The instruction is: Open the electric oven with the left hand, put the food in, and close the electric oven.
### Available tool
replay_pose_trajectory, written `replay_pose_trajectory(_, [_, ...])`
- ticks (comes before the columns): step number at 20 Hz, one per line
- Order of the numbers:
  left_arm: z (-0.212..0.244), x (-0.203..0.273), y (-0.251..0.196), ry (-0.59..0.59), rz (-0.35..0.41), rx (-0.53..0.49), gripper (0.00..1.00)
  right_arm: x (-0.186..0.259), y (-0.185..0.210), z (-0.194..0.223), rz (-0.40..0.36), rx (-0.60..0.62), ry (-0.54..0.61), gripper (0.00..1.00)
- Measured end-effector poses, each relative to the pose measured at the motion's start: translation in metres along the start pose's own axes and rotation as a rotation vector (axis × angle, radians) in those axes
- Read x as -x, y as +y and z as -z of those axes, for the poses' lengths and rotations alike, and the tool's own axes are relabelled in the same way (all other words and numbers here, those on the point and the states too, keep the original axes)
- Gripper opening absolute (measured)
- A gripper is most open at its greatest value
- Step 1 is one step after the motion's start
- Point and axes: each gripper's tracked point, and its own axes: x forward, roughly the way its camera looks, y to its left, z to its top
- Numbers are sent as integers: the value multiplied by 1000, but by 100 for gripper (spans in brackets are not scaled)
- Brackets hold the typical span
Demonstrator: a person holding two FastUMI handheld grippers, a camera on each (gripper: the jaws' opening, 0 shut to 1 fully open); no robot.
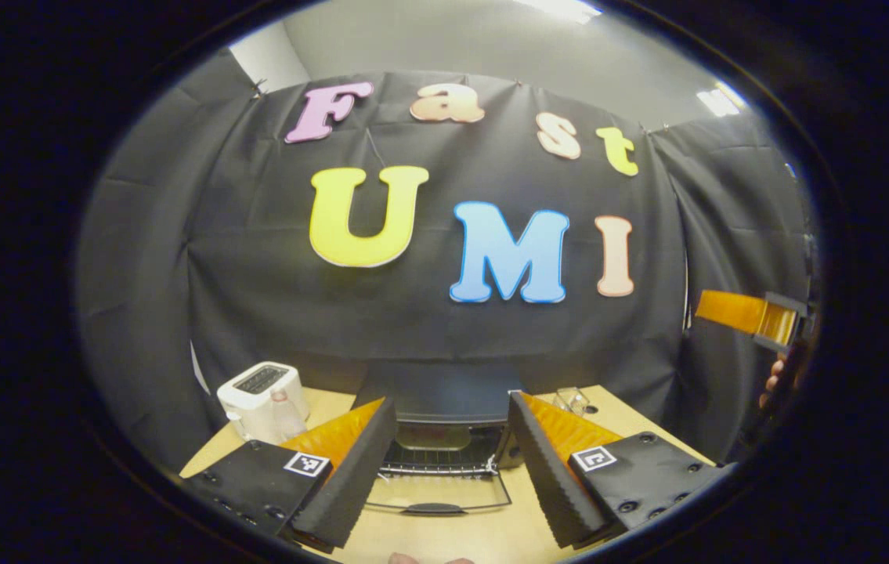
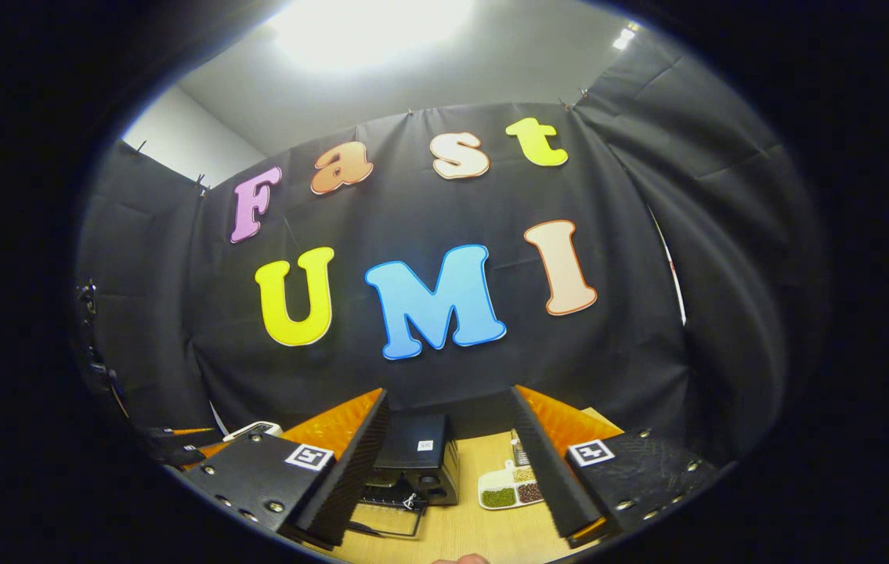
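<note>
Oven door [image 1: 438, 495] already dropped open between spread left gripper [image 1: 444, 470] fingers. Right gripper [image 2: 444, 470] also spread, empty; food tray [image 2: 511, 487] between fingers, not yet loaded. Closing remains.

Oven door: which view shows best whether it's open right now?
The left gripper view. It looks straight at the oven, framed between the open left tool, with the glass door folded down flat and the rack visible inside. The right gripper view catches the oven obliquely, the door partly hidden behind a finger.
</note>
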Motion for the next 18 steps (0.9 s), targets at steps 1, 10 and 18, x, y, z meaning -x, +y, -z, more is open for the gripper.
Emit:
replay_pose_trajectory(1, [13, -5, 2, 40, -9, 6, 93, -2, -2, -2, 0, -6, -1, 98])
replay_pose_trajectory(10, [165, -46, 13, 511, -30, -20, 100, 3, -32, 9, 38, -9, 38, 98])
replay_pose_trajectory(18, [252, -51, 16, 819, -3, 0, 97, -2, -62, 25, 109, -24, 99, 98])
